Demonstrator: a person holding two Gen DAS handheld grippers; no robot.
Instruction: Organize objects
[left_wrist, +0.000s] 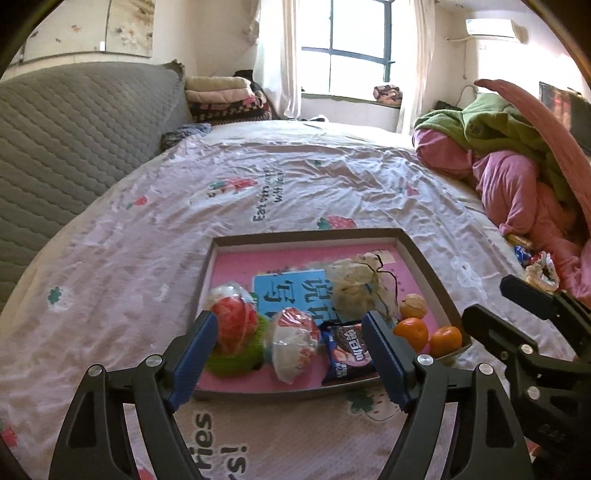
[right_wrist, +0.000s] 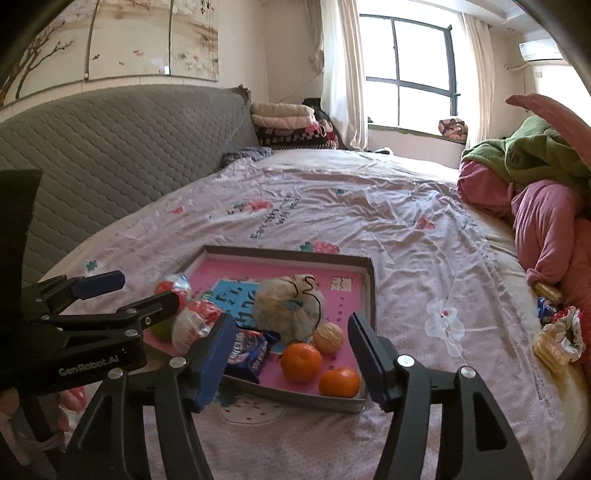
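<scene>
**Both grippers hang open over a filled tray on the bed**

A shallow grey-rimmed tray (left_wrist: 421, 258) with a pink floor lies on the bed (left_wrist: 147, 236), whose pale sheet is printed with strawberries. In the tray sit two oranges (right_wrist: 301, 362) side by side at the near right corner, with a paler peeled fruit (right_wrist: 328, 338) just behind them. A dark blue snack packet (left_wrist: 345, 354) lies at the near edge, beside two red-and-white wrapped bundles (left_wrist: 295, 343); the left one rests on a green ring (left_wrist: 236, 360). A gauzy drawstring pouch (right_wrist: 288, 310) sits mid-tray, partly over a blue card (left_wrist: 284, 291).

The left gripper (left_wrist: 290, 354) has its fingers spread wide, pinching nothing. The right gripper (right_wrist: 291, 362) likewise stands open and empty, the oranges showing in the gap between its fingers.

To the right, a heap of pink and green bedding (left_wrist: 517, 158) crowds the bed's edge, with loose wrapped snacks (right_wrist: 554, 332) at its foot, well apart from the tray. A grey quilted headboard (right_wrist: 110, 147) runs along the left.
</scene>
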